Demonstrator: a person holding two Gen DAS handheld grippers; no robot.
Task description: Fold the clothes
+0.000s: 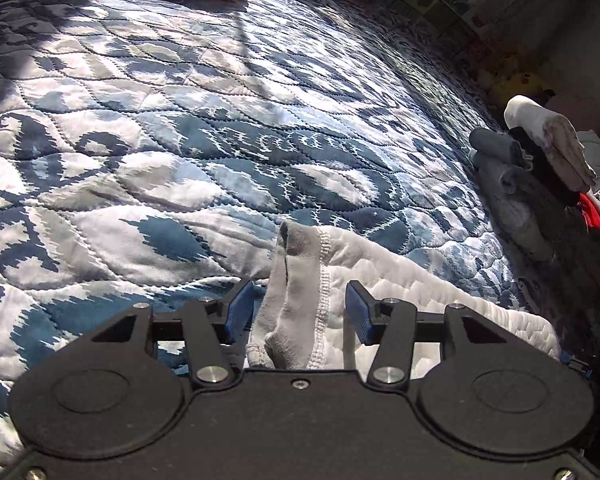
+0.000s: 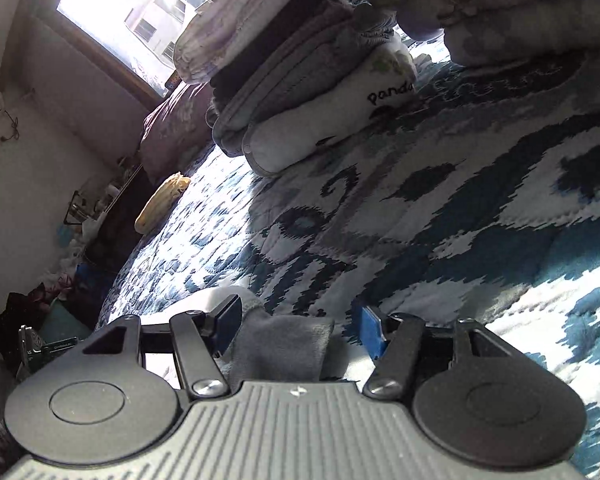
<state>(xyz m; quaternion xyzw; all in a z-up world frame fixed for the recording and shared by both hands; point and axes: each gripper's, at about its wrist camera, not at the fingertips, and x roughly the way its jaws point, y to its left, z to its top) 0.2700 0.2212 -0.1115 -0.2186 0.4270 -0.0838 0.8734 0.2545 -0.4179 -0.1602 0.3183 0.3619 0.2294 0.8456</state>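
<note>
Two grippers are working over the bed [image 1: 203, 128], and we are straddling one piece of clothing with each. Our left gripper [image 1: 300, 308] is hovering low at the near edge of the quilt, its blue fingers [image 1: 360, 312] spread wide on either side of a bunched grey hem with white stitching; that hem belongs to a pale garment [image 1: 420, 280] lying crumpled on the bed and trailing off to the right. The fingers are released, with clear gaps between each pad and the cloth, so nothing is being held. We judge that we are lining up on the hem because a stitched edge gives a firm place to pinch and pull the piece flat.

Our right gripper [image 2: 295, 328] is tilted steeply, also near the quilt, and its fingers [image 2: 370, 332] are likewise apart around a fold of soft grey fabric [image 2: 283, 344]. We cannot tell whether this is the same garment or a second one.

Further off in the right view, a stack of folded clothes [image 2: 300, 92] is sitting on the bed, with one white piece printed with the word "panda" at the bottom. In the left view a darker pile [image 1: 532, 168] is resting at the far right edge of the bed. We judge these are being kept to the sides so that the middle of the quilt is free for spreading and folding.
</note>
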